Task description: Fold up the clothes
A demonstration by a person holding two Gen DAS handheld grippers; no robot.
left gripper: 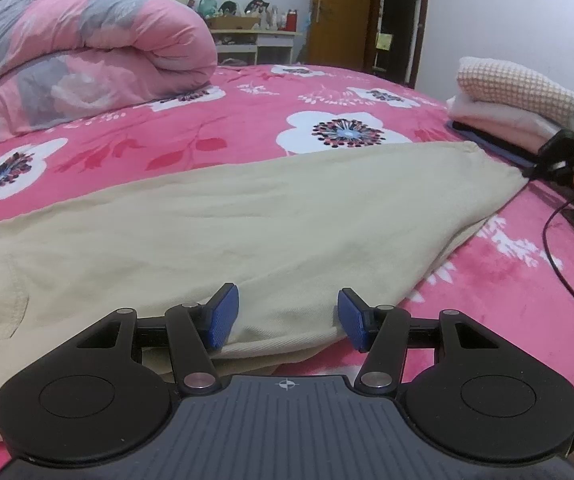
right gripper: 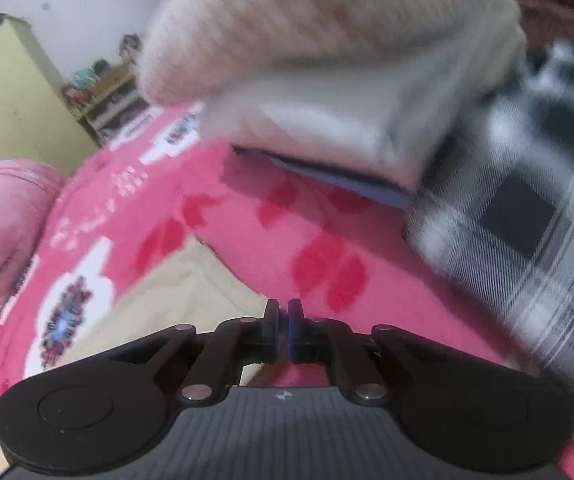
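Beige garment (left gripper: pixel 223 216) spread flat across my pink floral bedspread (left gripper: pixel 247 120), my left gripper (left gripper: pixel 288 318) gaping over its near hem, my right gripper (right gripper: pixel 284 330) clenched on its far corner, folded stack (left gripper: pixel 515 100) beyond.

One beige garment (left gripper: pixel 223 216) spread flat on the bed (left gripper: pixel 247 128). One rolled pink-and-grey quilt (left gripper: pixel 87 52) at the bed's far end. One stack of folded clothes (left gripper: pixel 515 104), at least three layers visible: waffle-knit on top, pale pink under it, dark blue at the bottom. One plaid black-and-white cloth (right gripper: pixel 519 208) beside that stack, blurred. Two tools: left tool (left gripper: pixel 288 318), right tool (right gripper: pixel 283 328). One black cable (left gripper: pixel 559 256).
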